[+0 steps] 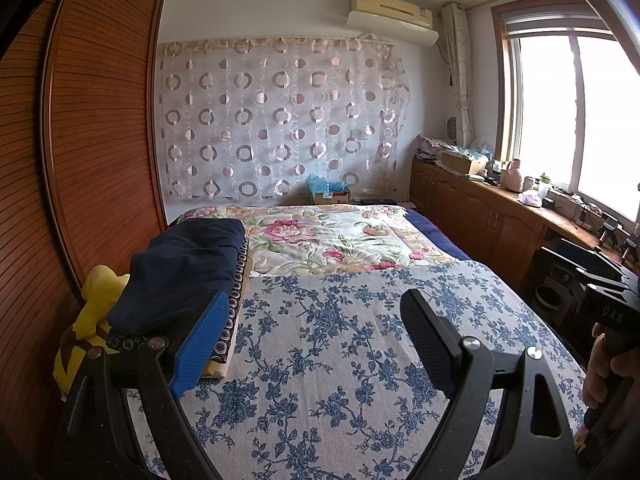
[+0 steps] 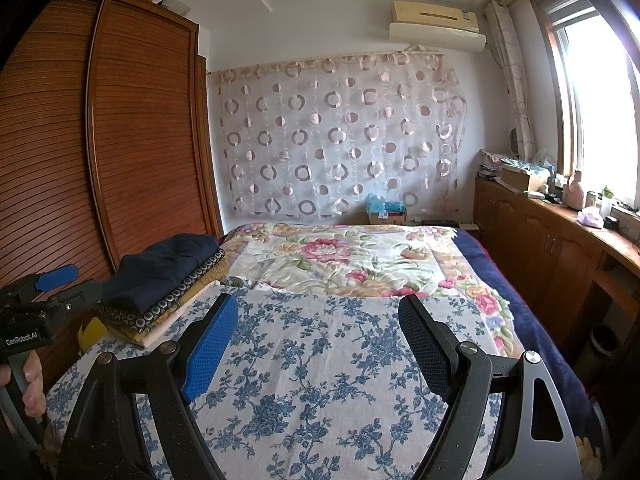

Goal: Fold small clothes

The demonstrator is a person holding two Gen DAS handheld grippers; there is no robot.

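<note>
A stack of folded clothes lies at the bed's left edge, topped by a dark navy garment (image 1: 188,264) (image 2: 164,268) over a ring-patterned piece (image 2: 180,300). A yellow cloth (image 1: 96,320) lies beside it, near the wardrobe. My left gripper (image 1: 314,312) hangs open over the blue-flowered sheet (image 1: 340,360), with the stack just to its left and nothing between its fingers. My right gripper (image 2: 320,316) is open too, above the same sheet (image 2: 320,380), also empty. Each gripper's body shows at the edge of the other's view, held by a hand (image 2: 32,384).
A slatted wooden wardrobe (image 1: 80,140) runs along the left of the bed. A floral quilt (image 1: 328,236) covers the far half. Low cabinets (image 2: 552,248) with clutter stand under the window at the right. A cardboard box (image 2: 386,214) sits behind the bed.
</note>
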